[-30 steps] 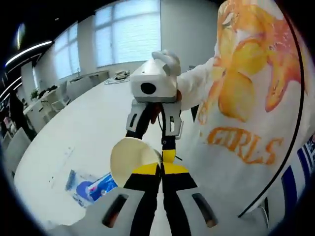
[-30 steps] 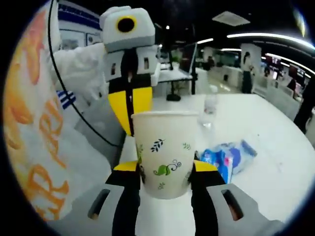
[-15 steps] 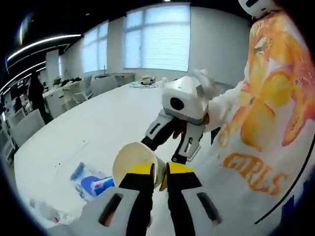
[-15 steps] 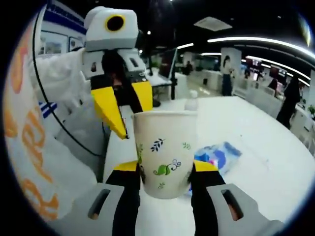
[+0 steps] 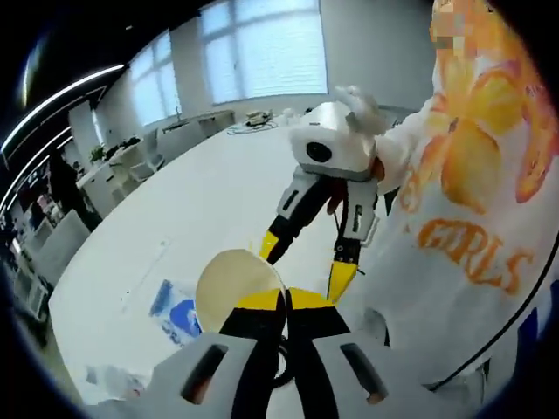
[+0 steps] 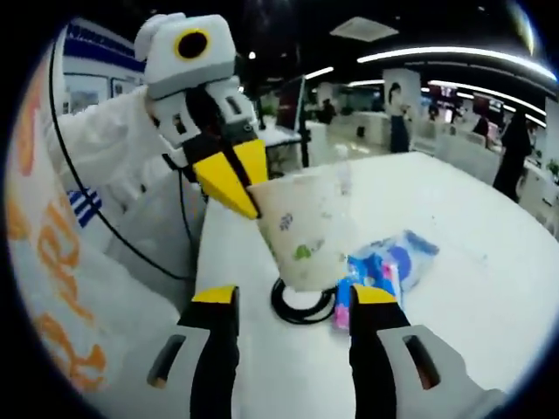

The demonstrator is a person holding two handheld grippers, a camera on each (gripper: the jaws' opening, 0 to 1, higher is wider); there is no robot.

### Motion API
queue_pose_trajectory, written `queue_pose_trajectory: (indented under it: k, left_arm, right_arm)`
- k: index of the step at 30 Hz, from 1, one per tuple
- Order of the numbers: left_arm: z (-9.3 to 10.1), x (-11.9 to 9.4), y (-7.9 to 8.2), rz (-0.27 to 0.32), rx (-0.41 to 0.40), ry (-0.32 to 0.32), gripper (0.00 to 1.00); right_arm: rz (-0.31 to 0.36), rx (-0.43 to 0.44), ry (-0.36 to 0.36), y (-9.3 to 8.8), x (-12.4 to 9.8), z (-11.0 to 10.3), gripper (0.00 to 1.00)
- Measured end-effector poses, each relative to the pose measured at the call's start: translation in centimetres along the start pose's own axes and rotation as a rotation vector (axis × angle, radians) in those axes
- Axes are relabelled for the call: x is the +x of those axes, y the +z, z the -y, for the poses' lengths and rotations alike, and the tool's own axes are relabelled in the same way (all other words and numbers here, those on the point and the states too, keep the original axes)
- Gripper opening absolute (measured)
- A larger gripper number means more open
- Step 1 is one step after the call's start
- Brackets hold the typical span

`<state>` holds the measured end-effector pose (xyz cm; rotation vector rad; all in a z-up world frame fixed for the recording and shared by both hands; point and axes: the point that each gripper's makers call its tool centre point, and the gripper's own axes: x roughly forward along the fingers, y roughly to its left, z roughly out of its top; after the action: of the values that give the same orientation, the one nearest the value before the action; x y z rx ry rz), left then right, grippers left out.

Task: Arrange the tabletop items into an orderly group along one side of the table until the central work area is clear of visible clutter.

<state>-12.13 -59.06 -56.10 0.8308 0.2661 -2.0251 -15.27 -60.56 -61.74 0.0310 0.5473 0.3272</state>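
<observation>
The left gripper holds the paper cup by its rim, up above the table.

The left gripper (image 6: pixel 234 179) pinches the rim of the paper cup (image 6: pixel 307 229), and the cup hangs tilted with its bottom pointing down at the black ring (image 6: pixel 297 305) on the white table (image 6: pixel 454 262). The right gripper (image 6: pixel 293 301) is spread wide with nothing in it, just below the cup. The blue packet (image 6: pixel 384 271) lies right beside the ring. The left gripper is nearer, so it should set the cup down.

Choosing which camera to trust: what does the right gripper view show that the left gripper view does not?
Right gripper view alone: a black cable coil under the paper cup, and the cup's leaf print. Left gripper view alone: windows and the cup's open mouth. Both: the left gripper shut on the cup's rim, the right gripper open, the blue packet, the white table.
</observation>
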Motion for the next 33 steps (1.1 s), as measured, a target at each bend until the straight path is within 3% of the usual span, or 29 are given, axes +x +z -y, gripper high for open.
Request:
queue_pose_trajectory:
  k: [4,6,13,18,22,24,27,33]
  left_arm:
    - [-3.1,-1.3,-3.0,-0.124,0.037,0.037,0.00]
    - [-4.4,-1.7,-3.7,-0.145,0.047,0.047,0.00]
    - [-8.9,-3.1,-4.6,-0.218,0.103,0.032,0.00]
    - [-12.6,-3.8,-6.6,-0.394,0.185,-0.013,0.00]
    - [-14.9,-1.4,-7.1,-0.315,0.143,-0.040,0.00]
    - [-15.7,-0.4,-8.2,-0.326,0.131,-0.041,0.00]
    - [-16.6,1.2,-10.8,-0.396,0.148,-0.058,0.00]
    - [-17.6,3.1,-14.0,-0.411,0.128,-0.044,0.00]
  right_arm:
    - [0.003,0.055,-0.025,-1.1,-0.9,0.7,0.48]
    - [0.003,0.076,-0.040,-1.7,-1.5,1.1,0.48]
    - [0.017,0.174,-0.080,-2.9,-2.7,2.3,0.49]
    - [0.007,0.195,-0.093,-3.3,-2.8,2.9,0.48]
    - [0.003,0.210,-0.097,-3.6,-2.6,3.6,0.48]
    - [-0.003,0.229,-0.107,-4.0,-2.7,4.1,0.48]
    - [0.001,0.250,-0.124,-4.2,-3.2,4.7,0.48]
    - [-0.024,0.284,-0.146,-5.6,-3.5,5.6,0.47]
